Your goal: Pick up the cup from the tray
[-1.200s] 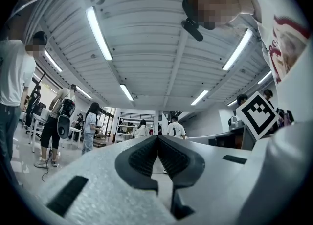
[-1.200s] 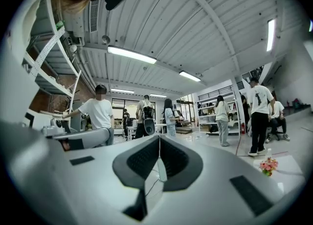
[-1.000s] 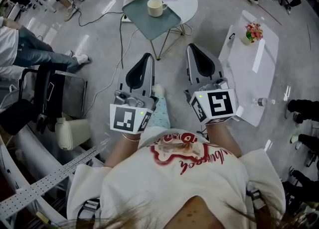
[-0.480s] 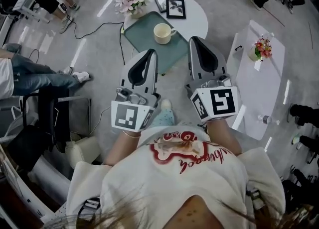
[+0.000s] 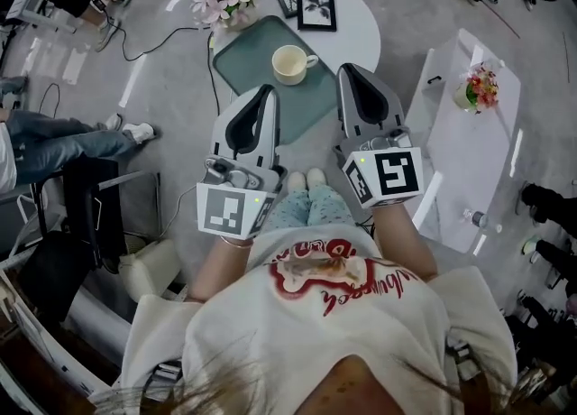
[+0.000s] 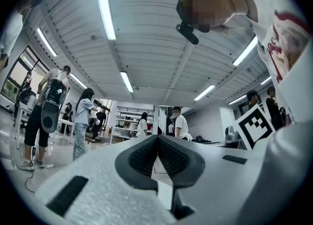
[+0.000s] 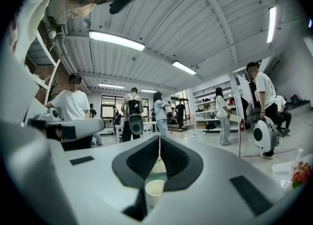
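Nearest, held side by side above the floor: left claw [image 5: 263, 96], jaws pressed together, nothing held; right claw [image 5: 352, 75], jaws likewise closed tip to tip and empty. Beyond them: teal tray [image 5: 248, 48] on a round white desk [image 5: 353, 32], with both claw tips reaching as far as its near edge in the head view. On the tray, right of centre: cream cup [image 5: 288, 63], upright, handle pointing right, untouched and apart from both claws; the right gripper view shows it low in the gap beneath that claw's closed jaws. Far side of the desk: framed pictures [image 5: 316, 9]; pink flowers [image 5: 219, 0] at far left. Step in hand, judged: approach, grasp not yet begun. Next move calls for parting the right claw's jaws, then lowering them around the cup's wall.
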The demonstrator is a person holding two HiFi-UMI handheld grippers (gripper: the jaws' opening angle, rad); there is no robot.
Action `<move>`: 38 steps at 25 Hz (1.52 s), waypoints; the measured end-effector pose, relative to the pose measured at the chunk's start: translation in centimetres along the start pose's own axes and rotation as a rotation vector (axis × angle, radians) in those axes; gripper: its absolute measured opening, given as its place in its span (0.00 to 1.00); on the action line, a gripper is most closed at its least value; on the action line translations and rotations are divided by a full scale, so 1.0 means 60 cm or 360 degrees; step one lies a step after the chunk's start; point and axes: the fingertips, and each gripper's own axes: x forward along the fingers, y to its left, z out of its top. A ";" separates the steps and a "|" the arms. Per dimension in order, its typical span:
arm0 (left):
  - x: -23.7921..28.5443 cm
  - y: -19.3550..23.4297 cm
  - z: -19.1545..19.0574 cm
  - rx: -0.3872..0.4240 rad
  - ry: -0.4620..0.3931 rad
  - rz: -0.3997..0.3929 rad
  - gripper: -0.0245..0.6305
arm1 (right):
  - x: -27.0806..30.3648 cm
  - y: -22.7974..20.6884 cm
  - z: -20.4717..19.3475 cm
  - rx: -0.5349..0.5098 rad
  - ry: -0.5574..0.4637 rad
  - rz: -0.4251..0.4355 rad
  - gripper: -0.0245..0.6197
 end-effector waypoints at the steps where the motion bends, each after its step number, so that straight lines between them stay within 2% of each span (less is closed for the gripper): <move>1: 0.004 0.004 -0.008 -0.0002 0.0009 0.0007 0.06 | 0.009 -0.008 -0.018 0.0013 0.0021 0.0004 0.08; 7: 0.019 0.022 -0.066 -0.0035 0.0067 0.0051 0.06 | 0.066 -0.041 -0.143 -0.0007 0.0198 0.0027 0.08; 11: 0.018 0.018 -0.101 -0.0058 0.0117 0.0042 0.06 | 0.102 -0.064 -0.246 -0.0106 0.0382 0.0041 0.09; 15: 0.017 0.022 -0.122 -0.0076 0.0125 0.0063 0.06 | 0.133 -0.077 -0.342 -0.0140 0.0577 0.0120 0.16; 19: 0.008 0.032 -0.147 -0.0089 0.0161 0.0094 0.06 | 0.163 -0.076 -0.397 -0.0237 0.0698 0.0195 0.17; 24: -0.004 0.045 -0.168 -0.0089 0.0198 0.0129 0.06 | 0.194 -0.072 -0.432 -0.0351 0.0759 0.0270 0.17; 30: -0.016 0.061 -0.182 -0.0106 0.0214 0.0172 0.06 | 0.221 -0.072 -0.450 -0.0399 0.0754 0.0286 0.17; 33: -0.021 0.067 -0.186 -0.0108 0.0234 0.0185 0.06 | 0.229 -0.071 -0.447 -0.0325 0.0725 0.0269 0.13; 36: -0.026 0.073 -0.185 -0.0101 0.0245 0.0194 0.06 | 0.229 -0.077 -0.444 -0.0174 0.0706 0.0207 0.11; 38: -0.026 0.076 -0.180 -0.0098 0.0233 0.0193 0.06 | 0.228 -0.080 -0.441 -0.0145 0.0705 0.0158 0.11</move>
